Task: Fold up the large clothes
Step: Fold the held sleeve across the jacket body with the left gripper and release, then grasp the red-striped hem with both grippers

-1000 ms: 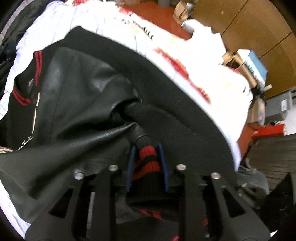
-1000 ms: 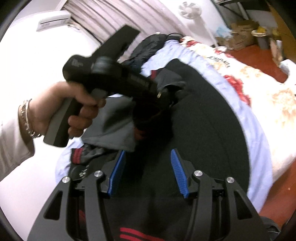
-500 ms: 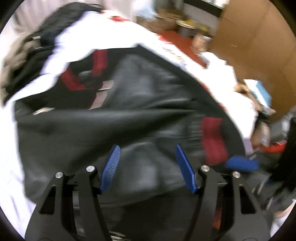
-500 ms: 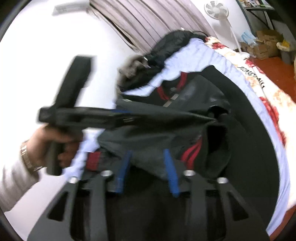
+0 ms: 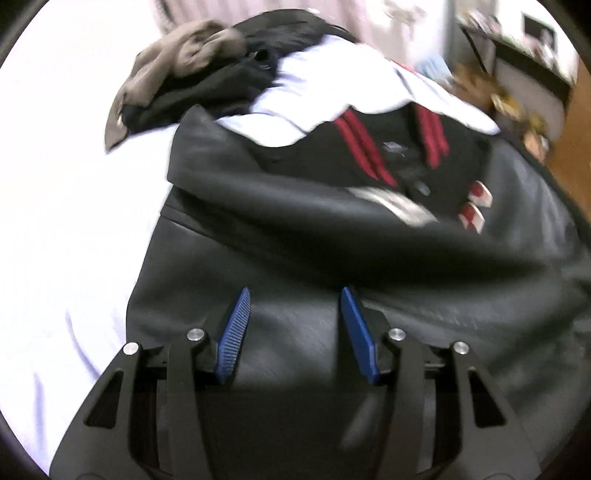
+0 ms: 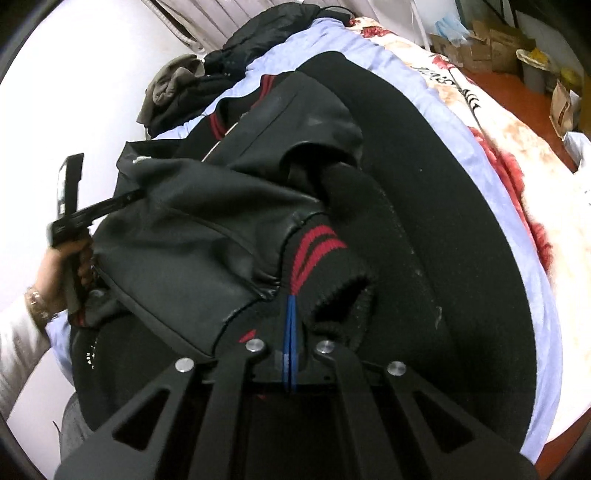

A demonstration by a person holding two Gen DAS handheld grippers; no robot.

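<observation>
My left gripper (image 5: 293, 295) is open, with its two blue pads wide apart and nothing between them. It hovers just above the black jacket (image 5: 332, 258), over the leather-like part of it. The picture from this side is a little blurred.

My right gripper (image 6: 291, 306) is closed, and its blue pads are pressed together on the knitted cuff (image 6: 321, 254) of the jacket. This cuff is black with red stripes, and it is at the end of a sleeve (image 6: 192, 229) which lies folded across the body of the jacket.

The jacket lies spread on the bed (image 6: 491, 147), on a pale blue sheet (image 6: 458, 122), and it covers most of the near part of the bed. Its collar (image 5: 391, 147) has red stripes and points to the far edge of the bed. A floral blanket (image 6: 517, 122) lies along the right edge of the bed.

At the far edge of the bed, beside the wall, there is a pile of dark clothes (image 6: 258, 26) with a brown garment (image 5: 177, 59) on top.

In the right view I see my left hand (image 6: 55, 266) at the left edge of the bed, holding the handle of its gripper. It wears a bracelet (image 6: 37, 306).
</observation>
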